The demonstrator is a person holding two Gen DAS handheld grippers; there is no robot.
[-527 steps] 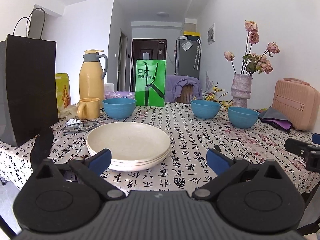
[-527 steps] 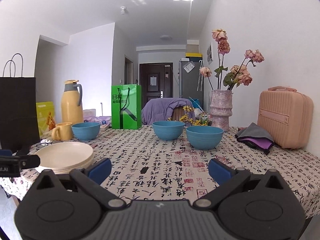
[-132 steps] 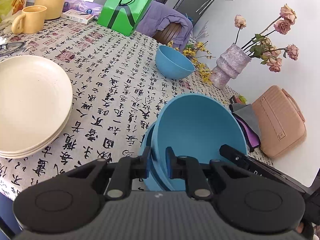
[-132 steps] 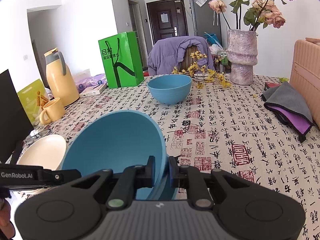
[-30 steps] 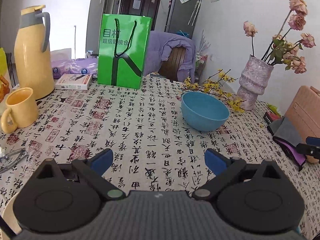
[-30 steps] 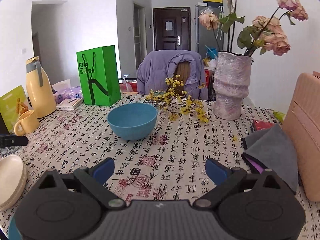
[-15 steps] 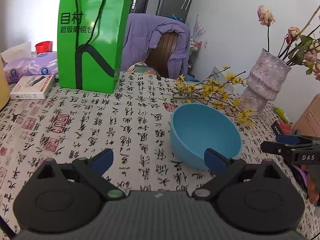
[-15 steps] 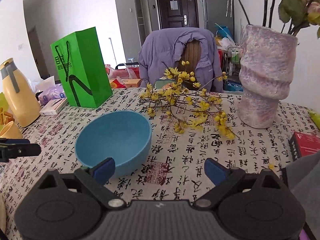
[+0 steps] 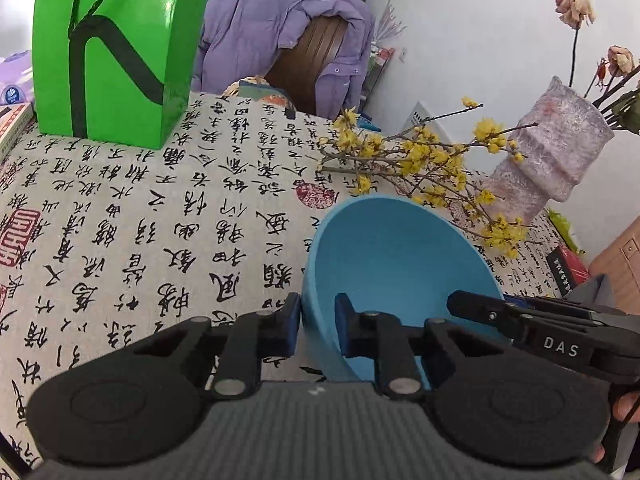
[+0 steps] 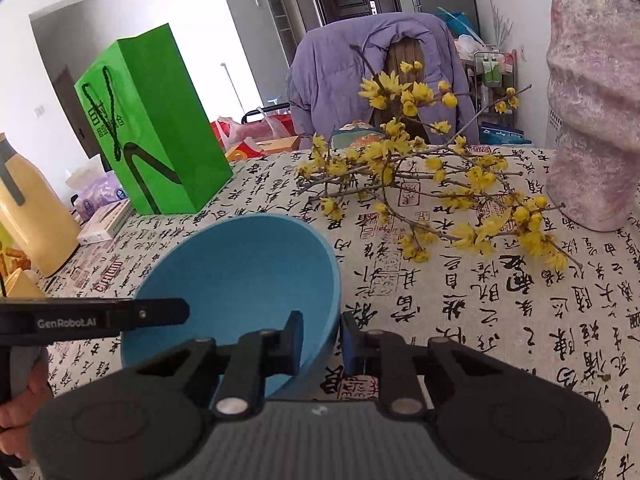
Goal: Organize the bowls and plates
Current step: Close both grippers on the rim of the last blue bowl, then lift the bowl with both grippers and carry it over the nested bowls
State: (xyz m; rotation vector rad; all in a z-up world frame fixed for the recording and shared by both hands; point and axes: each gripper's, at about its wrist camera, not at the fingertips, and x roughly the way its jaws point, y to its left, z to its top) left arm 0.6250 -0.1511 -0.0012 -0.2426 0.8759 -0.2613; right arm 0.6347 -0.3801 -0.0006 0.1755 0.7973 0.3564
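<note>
A blue bowl (image 9: pixel 396 256) sits on the patterned tablecloth, close to yellow flower twigs. My left gripper (image 9: pixel 317 324) is shut on the bowl's left rim. My right gripper (image 10: pixel 320 342) is shut on the right rim of the same bowl (image 10: pixel 236 276). Each gripper shows in the other's view, the right gripper (image 9: pixel 540 332) at the bowl's right side and the left gripper (image 10: pixel 92 320) at its left. The other bowls and the plates are out of view.
A green paper bag (image 9: pixel 108 52) stands at the back left. A pink-grey vase (image 10: pixel 596 120) stands at the right, with flower twigs (image 10: pixel 420 184) lying behind the bowl. A yellow thermos (image 10: pixel 28 220) is at the far left. A chair with a purple jacket (image 10: pixel 380 76) is behind the table.
Both grippers moved forward onto the blue bowl and closed on its opposite rims; half a second ago both were open just short of it.
</note>
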